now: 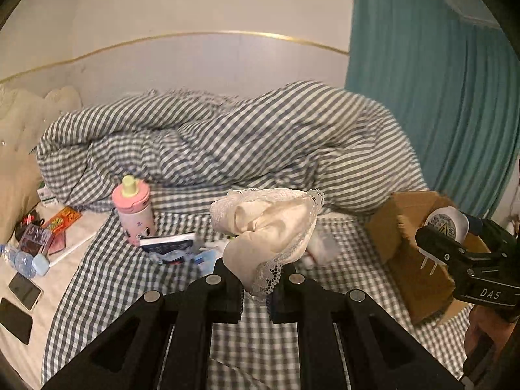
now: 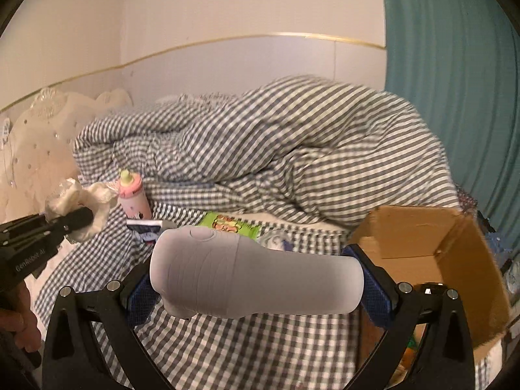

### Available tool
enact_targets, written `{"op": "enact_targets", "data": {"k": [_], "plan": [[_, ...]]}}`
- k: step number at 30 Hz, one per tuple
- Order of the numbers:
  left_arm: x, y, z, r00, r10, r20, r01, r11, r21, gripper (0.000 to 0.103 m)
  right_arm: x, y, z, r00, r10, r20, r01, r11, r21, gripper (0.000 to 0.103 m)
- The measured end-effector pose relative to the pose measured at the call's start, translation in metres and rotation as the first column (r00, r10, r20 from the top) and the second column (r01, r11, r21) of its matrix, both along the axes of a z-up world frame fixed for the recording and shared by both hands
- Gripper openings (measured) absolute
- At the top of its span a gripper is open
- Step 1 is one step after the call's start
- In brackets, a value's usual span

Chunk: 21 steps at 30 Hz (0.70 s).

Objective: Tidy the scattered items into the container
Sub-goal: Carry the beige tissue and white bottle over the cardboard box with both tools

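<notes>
Rumpled gingham duvet [image 1: 227, 136] piled vs wall, teal curtain [image 1: 438, 97] on right, cream tufted headboard [image 2: 42, 149] left.

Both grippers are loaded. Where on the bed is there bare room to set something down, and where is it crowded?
Free: the checked sheet in front, between the cardboard box and the white mattress edge. Crowded: around the pink bottle, with packets beside it, and the left strip with phones and a water bottle.

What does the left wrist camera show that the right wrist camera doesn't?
Only the left wrist view: phones, a water bottle and the charger's prongs. Only the right wrist view: a green snack packet and the box's inside. Both: the lace cloth in the left gripper, the charger in the right gripper, the pink bottle, the box.
</notes>
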State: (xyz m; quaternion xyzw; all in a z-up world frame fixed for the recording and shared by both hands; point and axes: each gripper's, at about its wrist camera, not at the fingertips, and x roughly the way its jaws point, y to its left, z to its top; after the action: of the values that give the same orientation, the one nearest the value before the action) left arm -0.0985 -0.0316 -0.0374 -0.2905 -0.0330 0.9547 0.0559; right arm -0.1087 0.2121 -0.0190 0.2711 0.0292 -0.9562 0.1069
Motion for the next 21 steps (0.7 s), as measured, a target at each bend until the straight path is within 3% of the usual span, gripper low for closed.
{"op": "enact_targets", "data": {"k": [9, 21], "plan": [[0.029, 0.052, 0.024, 0.997, -0.071, -0.038, 0.071, 0.997, 0.006, 0.01, 0.045, 0.052, 0.028, 0.995, -0.081, -0.065, 0.079, 0.997, -0.024, 0.102], [0.04, 0.136, 0.04, 0.977, -0.202, -0.062, 0.202, 0.979, -0.004, 0.01, 0.081, 0.129, 0.05, 0.969, -0.213, -0.123, 0.209, 0.977, -0.045, 0.102]]}}
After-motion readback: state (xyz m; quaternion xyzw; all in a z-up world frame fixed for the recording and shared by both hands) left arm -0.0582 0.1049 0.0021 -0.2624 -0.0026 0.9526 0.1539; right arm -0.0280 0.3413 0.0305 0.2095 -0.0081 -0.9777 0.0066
